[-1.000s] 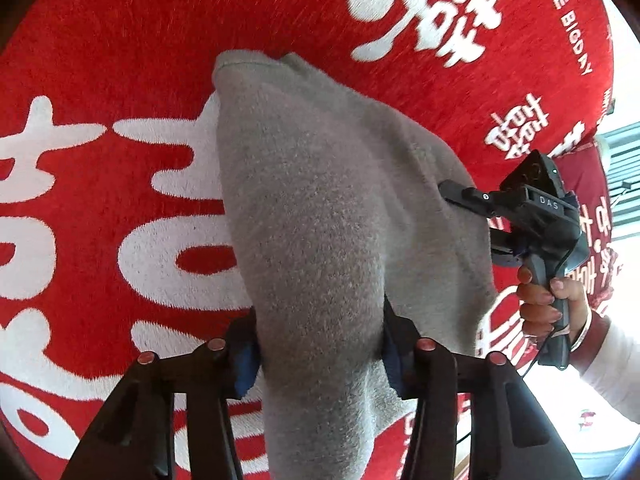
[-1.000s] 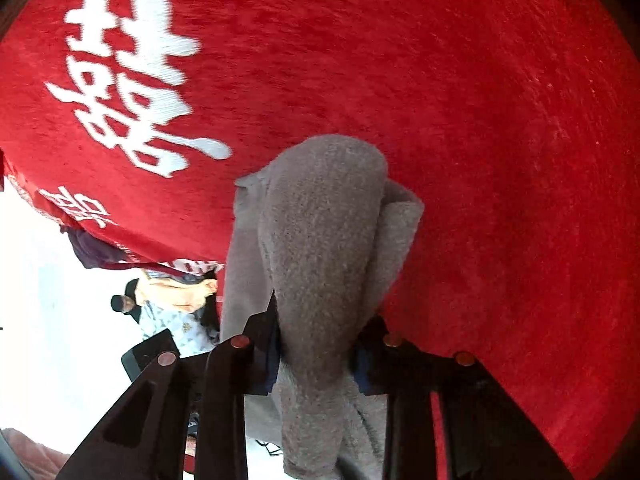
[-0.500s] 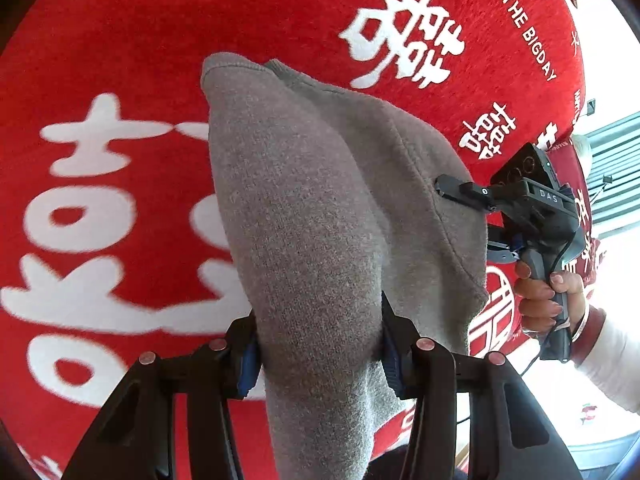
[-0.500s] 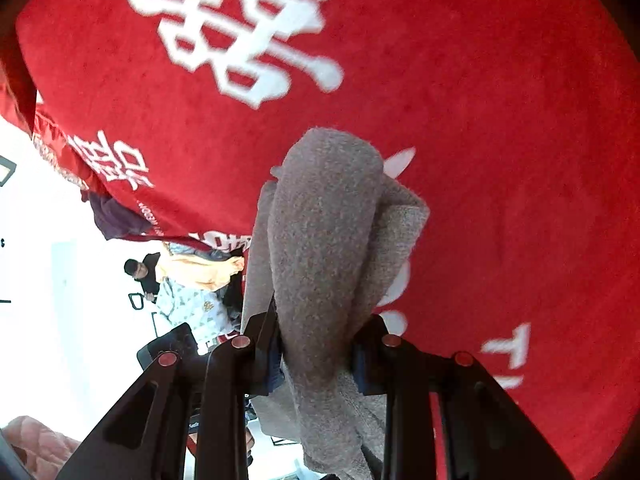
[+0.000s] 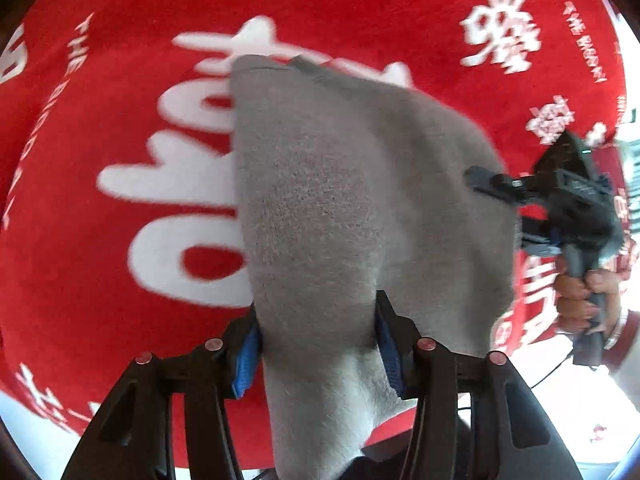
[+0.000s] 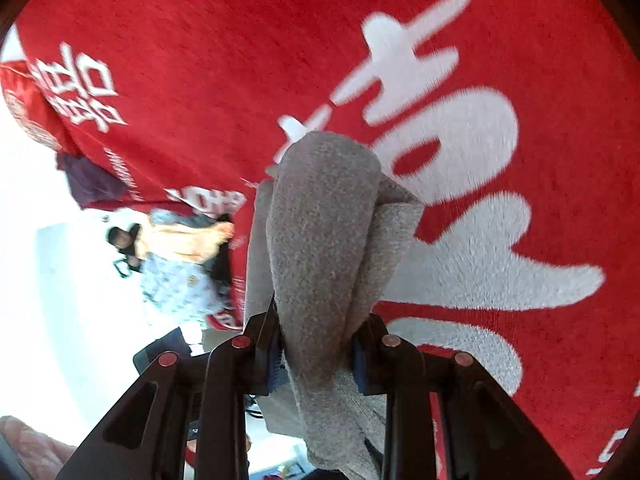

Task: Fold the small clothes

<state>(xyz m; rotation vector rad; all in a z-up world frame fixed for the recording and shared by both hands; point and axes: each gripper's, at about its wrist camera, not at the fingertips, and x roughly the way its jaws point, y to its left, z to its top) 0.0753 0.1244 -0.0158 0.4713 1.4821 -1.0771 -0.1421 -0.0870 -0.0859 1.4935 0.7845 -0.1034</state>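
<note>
Gripping the grey garment (image 5: 320, 208) by bunched edges, the left gripper (image 5: 318, 344) and right gripper (image 6: 316, 344) hold it above the red cloth (image 5: 100, 280). It looks soft, light and floppy; corners give surest hold.

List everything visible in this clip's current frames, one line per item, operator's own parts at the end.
grey garment: one, grey fleece, lifted over the cloth, pinched at two places.
red cloth: one, red with white characters, spread underneath.
clothes pile: one heap, yellow, pale blue and dark, beyond the cloth's edge; blurred.
dark purple item: one, at the cloth's edge.
left gripper: one, black with blue pads, jaws closed on the garment.
right gripper: one, black, jaws closed on the garment.
right hand: one, gripping the handle.
</note>
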